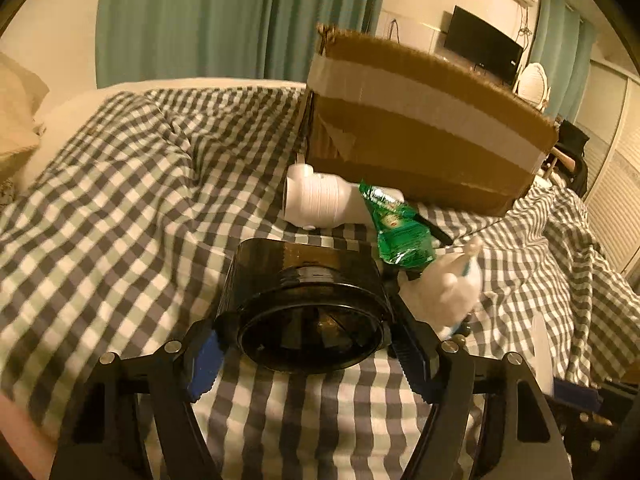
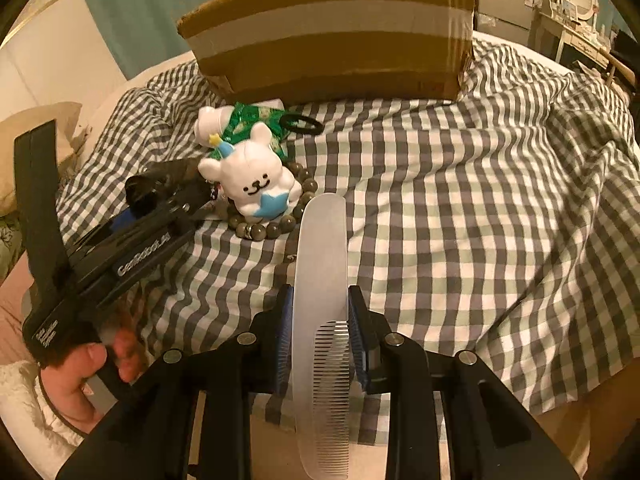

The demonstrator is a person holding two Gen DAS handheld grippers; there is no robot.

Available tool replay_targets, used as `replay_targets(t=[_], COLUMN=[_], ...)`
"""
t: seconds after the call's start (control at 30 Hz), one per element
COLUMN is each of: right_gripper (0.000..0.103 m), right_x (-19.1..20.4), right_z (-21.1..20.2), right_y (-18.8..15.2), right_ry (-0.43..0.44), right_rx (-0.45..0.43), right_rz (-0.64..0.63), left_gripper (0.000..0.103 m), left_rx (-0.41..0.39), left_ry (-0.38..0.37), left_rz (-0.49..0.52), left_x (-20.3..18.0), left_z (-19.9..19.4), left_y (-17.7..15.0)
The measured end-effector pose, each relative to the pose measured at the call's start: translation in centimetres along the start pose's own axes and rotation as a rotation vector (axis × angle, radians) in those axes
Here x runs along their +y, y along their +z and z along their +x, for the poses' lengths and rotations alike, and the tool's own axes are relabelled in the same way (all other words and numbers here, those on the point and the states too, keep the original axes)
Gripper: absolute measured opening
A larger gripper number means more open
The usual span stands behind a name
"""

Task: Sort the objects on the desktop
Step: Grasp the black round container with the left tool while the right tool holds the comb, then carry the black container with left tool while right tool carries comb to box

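Observation:
My left gripper (image 1: 308,344) is shut on a dark translucent jar (image 1: 304,300), held just above the checked bedspread; it also shows in the right wrist view (image 2: 160,192). My right gripper (image 2: 318,320) is shut on a white comb (image 2: 322,280) that stands upright between the pads. Ahead lie a white plush bear (image 2: 256,180) ringed by a bead bracelet (image 2: 276,228), a green packet (image 1: 400,228), a white plastic bottle (image 1: 320,200) and a black hair tie (image 2: 302,124). The bear shows blurred in the left wrist view (image 1: 448,288).
A taped cardboard box (image 1: 424,124) stands at the back of the bed, also in the right wrist view (image 2: 336,32). The checked bedspread (image 2: 460,200) covers the bed. A pillow (image 1: 16,116) lies at far left. Teal curtains hang behind.

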State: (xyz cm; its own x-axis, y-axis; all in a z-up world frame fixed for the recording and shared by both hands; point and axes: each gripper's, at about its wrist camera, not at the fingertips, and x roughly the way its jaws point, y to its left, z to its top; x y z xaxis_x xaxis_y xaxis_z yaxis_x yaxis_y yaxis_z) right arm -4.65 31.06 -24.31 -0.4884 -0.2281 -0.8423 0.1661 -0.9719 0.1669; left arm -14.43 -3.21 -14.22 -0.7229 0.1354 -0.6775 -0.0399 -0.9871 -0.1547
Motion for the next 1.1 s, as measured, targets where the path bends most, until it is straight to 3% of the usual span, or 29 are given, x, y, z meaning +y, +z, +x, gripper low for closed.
replay_targets(t=[0.4,0.73,1.1], right_gripper=[0.026,0.026,0.026], right_x=[-0.1,0.0,-0.5], right_z=[-4.6,-8.0,-10.0], right_y=[0.3,0.6,5.9], right_ry=[0.025,0.041,0.080], right_rx=[-0.127,-0.213,-0.316], right_rz=[0.017,0.014,0.000], left_gripper=[0.076,0.076,0.076], left_rx=[-0.123,-0.190,-0.256], left_ry=[0.019,0.003,-0.015], left_rz=[0.086,0.077,0.097], left_x=[-1.6,-2.2,-4.2], left_z=[-6.3,-9.9,-9.9], left_y=[0.6,2.1,7.4])
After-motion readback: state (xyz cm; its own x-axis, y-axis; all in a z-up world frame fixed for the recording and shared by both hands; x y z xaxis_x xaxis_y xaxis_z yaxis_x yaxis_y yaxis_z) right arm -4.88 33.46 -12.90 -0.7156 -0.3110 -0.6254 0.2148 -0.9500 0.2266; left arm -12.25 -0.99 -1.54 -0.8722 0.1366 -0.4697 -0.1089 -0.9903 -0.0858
